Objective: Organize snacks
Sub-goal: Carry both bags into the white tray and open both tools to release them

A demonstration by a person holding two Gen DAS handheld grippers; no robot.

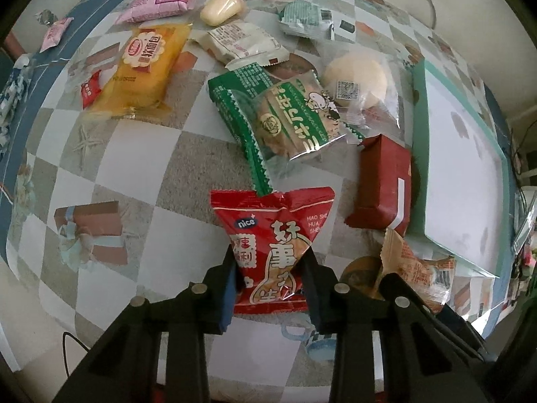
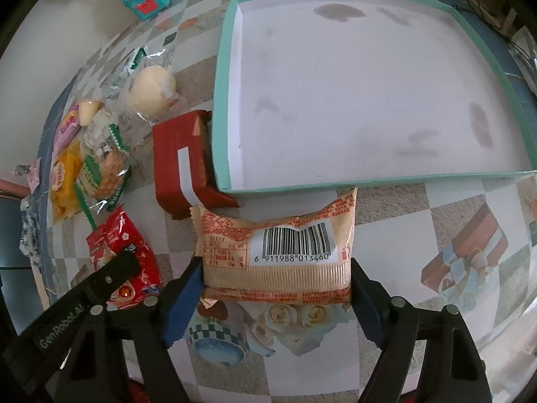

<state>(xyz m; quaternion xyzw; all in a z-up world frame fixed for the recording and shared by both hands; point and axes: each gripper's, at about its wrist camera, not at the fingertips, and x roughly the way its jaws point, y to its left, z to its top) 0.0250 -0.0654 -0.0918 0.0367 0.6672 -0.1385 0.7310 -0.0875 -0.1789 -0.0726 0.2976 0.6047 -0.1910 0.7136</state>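
Each claw pinches a packet for loading the empty tray [image 2: 221, 107]: left claw [image 1: 270, 282] narrowly squeezes the red peanut bag [image 1: 272, 235], right claw [image 2: 277, 278] widely spans the orange barcoded packet [image 2: 278, 252].

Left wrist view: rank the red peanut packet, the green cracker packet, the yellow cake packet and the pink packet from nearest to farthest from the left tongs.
1. Red peanut packet, pinched between the left tongs.
2. Green cracker packet, straight ahead, mid-table.
3. Yellow cake packet, ahead and to the left.
4. Pink packet, far left, beyond the yellow one.
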